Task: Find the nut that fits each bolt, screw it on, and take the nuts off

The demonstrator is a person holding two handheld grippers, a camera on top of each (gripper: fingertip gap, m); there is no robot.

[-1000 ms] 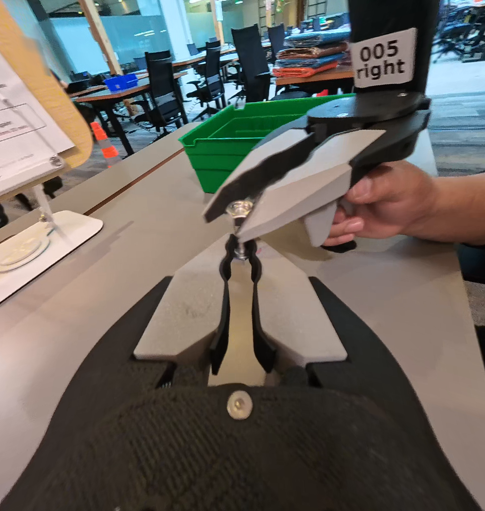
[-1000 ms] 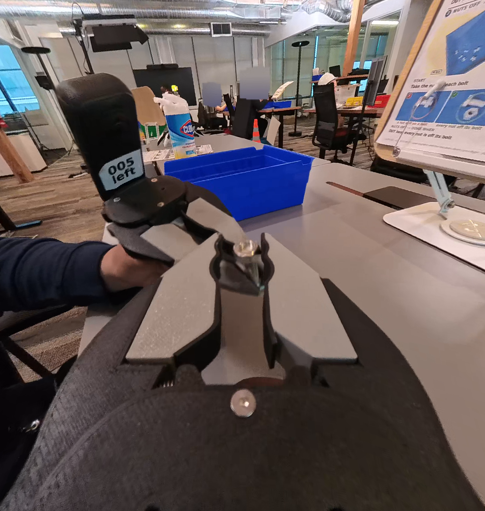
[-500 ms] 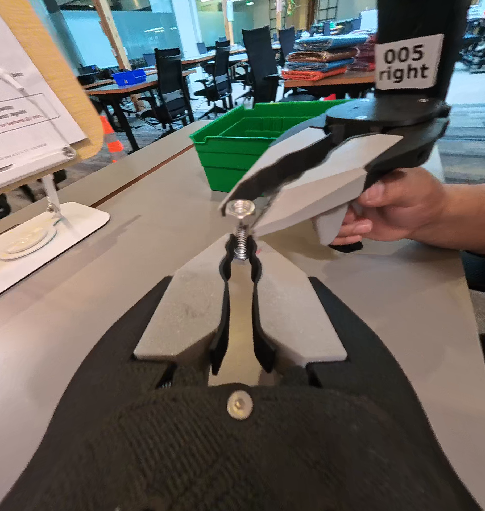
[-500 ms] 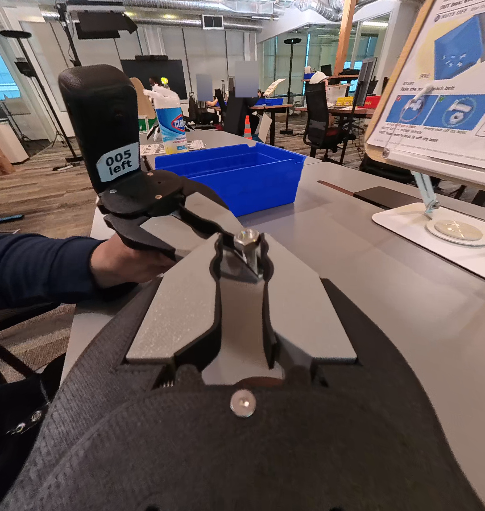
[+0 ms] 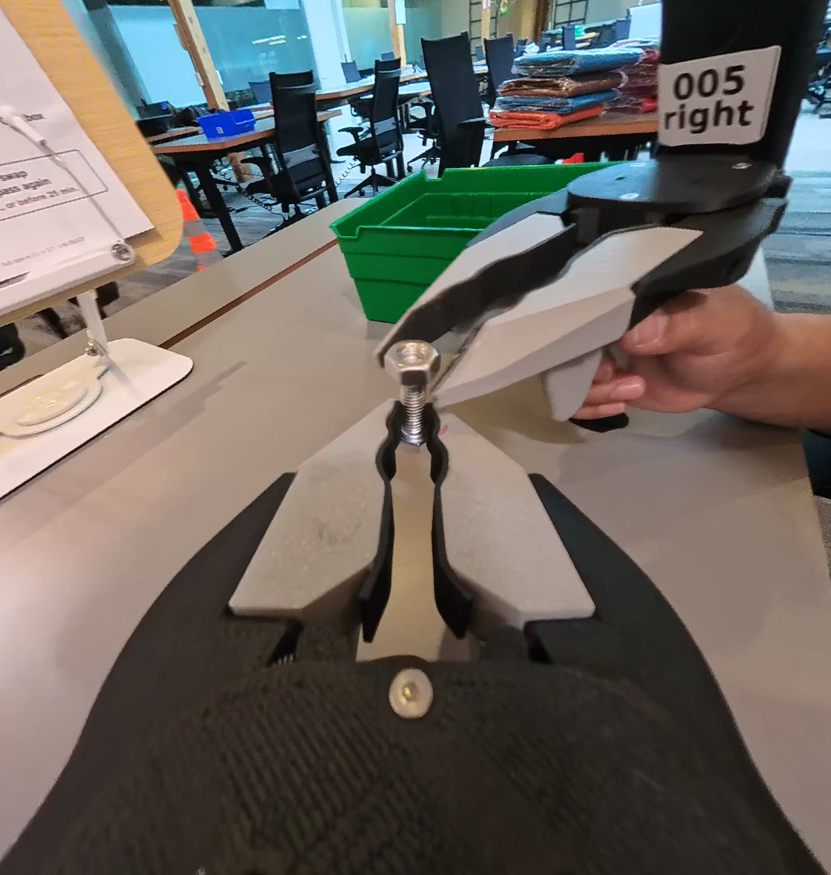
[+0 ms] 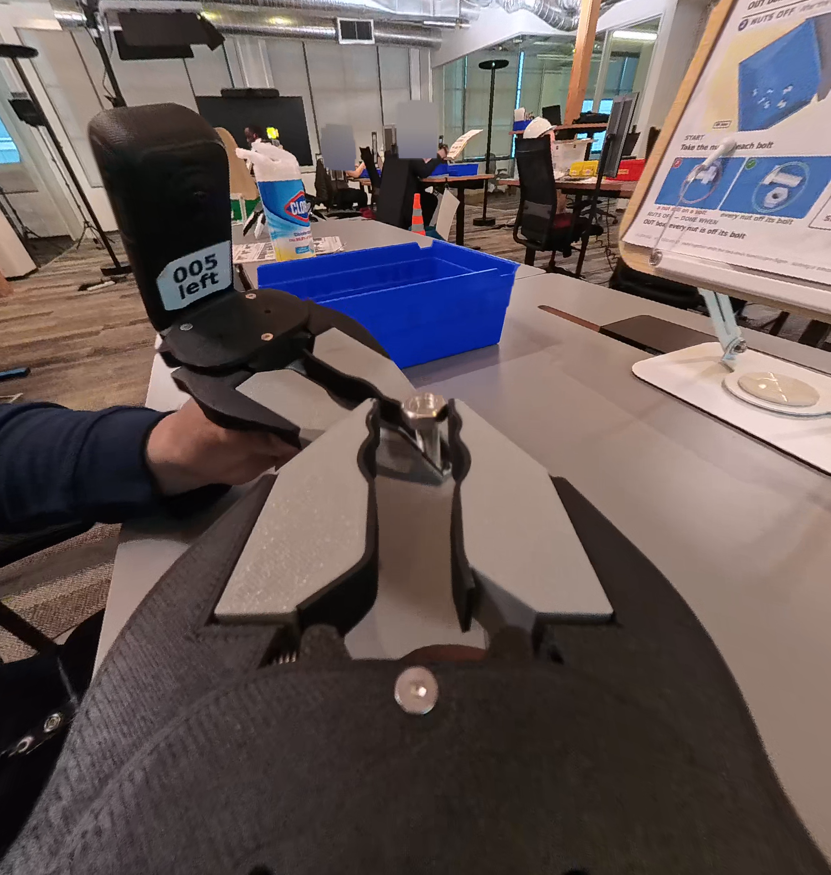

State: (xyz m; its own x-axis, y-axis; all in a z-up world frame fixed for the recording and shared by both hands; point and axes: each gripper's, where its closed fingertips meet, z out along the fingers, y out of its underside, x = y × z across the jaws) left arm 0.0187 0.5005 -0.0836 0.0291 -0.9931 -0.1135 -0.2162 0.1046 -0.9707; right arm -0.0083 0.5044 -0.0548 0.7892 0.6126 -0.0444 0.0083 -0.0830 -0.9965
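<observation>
1. Office chairs and desks fill the background behind a grey tabletop [image 5: 262,473]; both tools are held above it.
2. Bolt [image 5: 412,416] stands upright in the air near the middle of the tabletop; its lower end is clamped in the narrow tips of the left tool [image 5: 412,438]; bare thread shows above those tips.
3. Nut [image 5: 412,360] sits at the top of the bolt; the right tool [image 5: 415,362] reaches in from the right edge and its tips are closed on the nut; a hand [image 5: 697,360] grips that tool's handle.
4. From the right wrist view the nut [image 6: 424,408] lies between the right tool's [image 6: 413,416] tips; the left tool [image 6: 418,450] crosses beneath it from the left.
5. Green bin [image 5: 404,255] stands toward the far edge behind the right tool; a blue bin [image 6: 404,303] stands toward the opposite end.
6. White stand base [image 5: 96,379] with an instruction board [image 5: 48,165] rests along the left edge.
</observation>
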